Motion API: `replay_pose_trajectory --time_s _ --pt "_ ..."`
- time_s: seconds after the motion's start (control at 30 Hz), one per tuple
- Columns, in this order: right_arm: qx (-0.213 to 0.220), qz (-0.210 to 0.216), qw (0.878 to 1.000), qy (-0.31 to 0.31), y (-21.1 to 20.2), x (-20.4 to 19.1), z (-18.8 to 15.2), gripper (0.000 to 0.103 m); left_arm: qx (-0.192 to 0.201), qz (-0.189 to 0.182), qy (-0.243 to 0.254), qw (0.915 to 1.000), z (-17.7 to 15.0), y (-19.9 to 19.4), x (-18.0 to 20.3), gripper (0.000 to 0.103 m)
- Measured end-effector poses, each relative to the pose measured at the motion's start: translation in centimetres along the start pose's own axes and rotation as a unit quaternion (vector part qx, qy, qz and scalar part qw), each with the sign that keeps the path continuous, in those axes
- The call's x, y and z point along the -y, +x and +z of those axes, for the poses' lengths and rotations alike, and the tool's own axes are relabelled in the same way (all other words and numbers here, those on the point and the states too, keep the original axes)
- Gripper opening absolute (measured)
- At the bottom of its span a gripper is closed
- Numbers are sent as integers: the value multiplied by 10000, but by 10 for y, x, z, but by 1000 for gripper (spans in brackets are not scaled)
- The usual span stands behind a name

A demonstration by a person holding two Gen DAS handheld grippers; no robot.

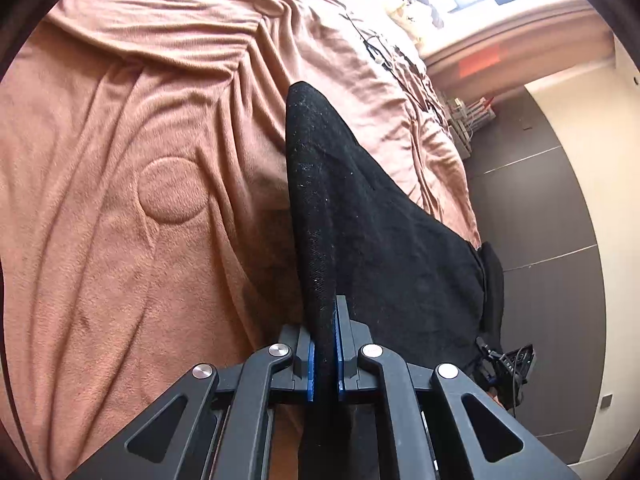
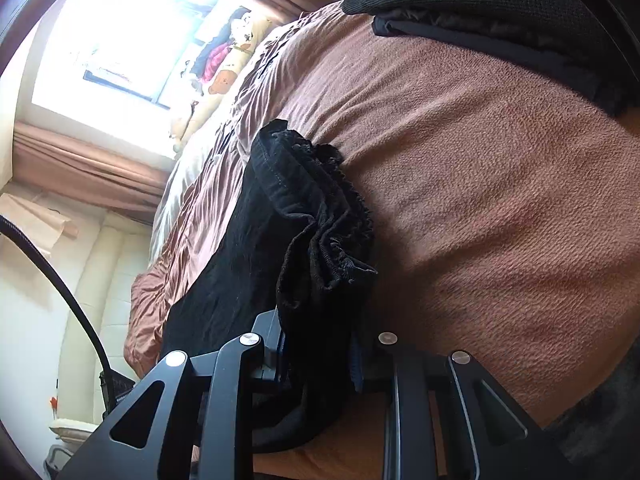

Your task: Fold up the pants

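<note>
Right now the left gripper is clamped tight on a thin fold of the black pants, which stretch away from it over the brown blanket toward the bed's right edge. Meanwhile the right gripper pinches the bunched, gathered waistband of the same pants; folded dark clothes lie far off on the blanket.

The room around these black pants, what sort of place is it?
Most likely a bedroom: the black pants lie on a bed under a brown fleece blanket, with a bright window and curtain beyond, and stuffed toys along the bed.
</note>
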State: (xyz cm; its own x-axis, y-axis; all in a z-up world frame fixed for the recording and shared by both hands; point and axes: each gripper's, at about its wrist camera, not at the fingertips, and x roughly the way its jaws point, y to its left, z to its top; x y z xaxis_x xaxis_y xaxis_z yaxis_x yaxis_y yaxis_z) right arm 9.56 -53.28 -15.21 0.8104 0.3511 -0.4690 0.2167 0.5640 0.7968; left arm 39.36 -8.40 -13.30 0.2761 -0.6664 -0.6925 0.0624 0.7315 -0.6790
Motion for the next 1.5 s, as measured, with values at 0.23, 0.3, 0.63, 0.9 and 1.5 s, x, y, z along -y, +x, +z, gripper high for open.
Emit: replay_pose_trajectory --time_s 0.23,0.3,0.63,0.9,1.5 --pt "-281 183 9993 -153 43 -30 -19 21 304 202 -80 9993 10 -46 -24 7" --pt "-389 272 9987 -198 58 -40 -24 21 391 260 -127 9988 11 -61 -38 7" --pt "-873 370 9933 -654 138 -97 -38 21 691 414 -491 9955 13 -119 -105 7" --pt "-1110 357 9892 -884 175 -126 -46 21 807 371 -680 9937 15 -151 -146 7" --pt "-840 -293 9927 -815 192 -98 -44 20 637 538 -1129 9901 -21 -142 -193 38"
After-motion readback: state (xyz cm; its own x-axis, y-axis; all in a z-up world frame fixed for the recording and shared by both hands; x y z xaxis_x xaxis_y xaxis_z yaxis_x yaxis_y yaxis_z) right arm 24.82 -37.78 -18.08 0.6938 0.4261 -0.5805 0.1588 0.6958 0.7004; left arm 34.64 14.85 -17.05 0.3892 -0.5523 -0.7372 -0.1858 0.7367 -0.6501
